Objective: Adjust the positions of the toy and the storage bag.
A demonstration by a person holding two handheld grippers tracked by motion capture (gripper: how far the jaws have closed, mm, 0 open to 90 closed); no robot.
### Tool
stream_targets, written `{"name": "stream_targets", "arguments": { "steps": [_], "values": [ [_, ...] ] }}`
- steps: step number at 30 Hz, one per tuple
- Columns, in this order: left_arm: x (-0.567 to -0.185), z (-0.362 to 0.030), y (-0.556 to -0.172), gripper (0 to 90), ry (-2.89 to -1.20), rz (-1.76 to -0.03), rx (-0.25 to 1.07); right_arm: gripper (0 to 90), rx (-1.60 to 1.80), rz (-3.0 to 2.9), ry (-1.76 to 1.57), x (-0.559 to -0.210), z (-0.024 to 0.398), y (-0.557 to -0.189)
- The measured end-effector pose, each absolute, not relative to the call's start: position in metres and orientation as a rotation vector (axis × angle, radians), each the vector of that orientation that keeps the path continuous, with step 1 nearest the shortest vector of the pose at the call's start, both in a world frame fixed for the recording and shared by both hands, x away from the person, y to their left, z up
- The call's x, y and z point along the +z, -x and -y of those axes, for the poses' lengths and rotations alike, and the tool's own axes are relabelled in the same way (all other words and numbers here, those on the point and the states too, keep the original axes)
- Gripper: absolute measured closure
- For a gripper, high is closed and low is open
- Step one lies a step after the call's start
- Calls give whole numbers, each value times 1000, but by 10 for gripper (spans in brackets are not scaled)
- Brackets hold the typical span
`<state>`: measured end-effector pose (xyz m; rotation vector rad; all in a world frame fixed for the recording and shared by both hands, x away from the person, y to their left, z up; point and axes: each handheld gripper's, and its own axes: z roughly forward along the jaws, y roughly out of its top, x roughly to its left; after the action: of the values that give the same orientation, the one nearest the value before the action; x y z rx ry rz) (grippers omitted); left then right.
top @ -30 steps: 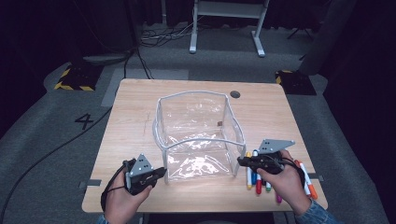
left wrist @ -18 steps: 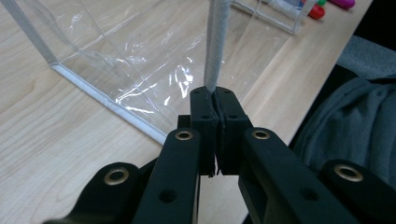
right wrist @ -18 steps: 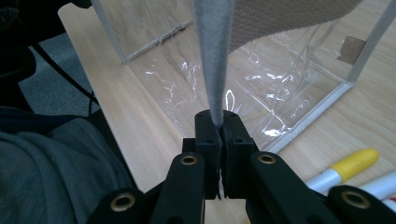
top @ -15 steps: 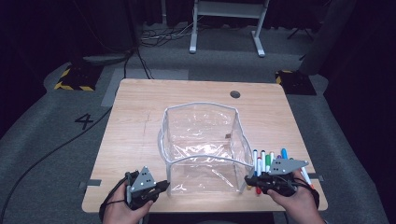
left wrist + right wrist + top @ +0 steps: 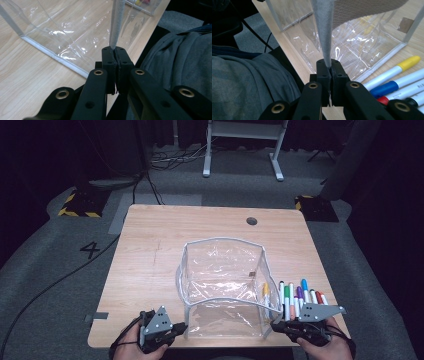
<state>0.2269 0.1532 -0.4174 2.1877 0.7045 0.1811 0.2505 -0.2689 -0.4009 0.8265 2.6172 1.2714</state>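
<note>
At the tabletop's near edge we clamp both tongs, left gripper (image 5: 176, 329) and right gripper (image 5: 276, 326), shut on the bag (image 5: 222, 285) rim; markers (image 5: 300, 296) beside it still wait, unpacked.

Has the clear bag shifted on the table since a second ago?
Yes. The clear bag, pinched by both grippers, has come toward the person: its far rim now lies farther from the table's cable hole.
</note>
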Motion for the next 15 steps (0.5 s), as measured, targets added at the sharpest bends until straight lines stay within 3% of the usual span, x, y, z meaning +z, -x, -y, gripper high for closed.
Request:
{"name": "stream_targets", "arguments": {
  "steps": [8,11,15],
  "values": [
    [-419,-150,-227,865,-2179,-691,163,857,1263,-2612,-849,-402,276,-249],
    [-419,-154,-226,771,-2171,-697,177,733,1274,-2614,-850,-401,278,-250],
    [-416,-165,-222,633,-2153,-742,195,659,1266,-2615,-855,-397,286,-249]
  ]
}}
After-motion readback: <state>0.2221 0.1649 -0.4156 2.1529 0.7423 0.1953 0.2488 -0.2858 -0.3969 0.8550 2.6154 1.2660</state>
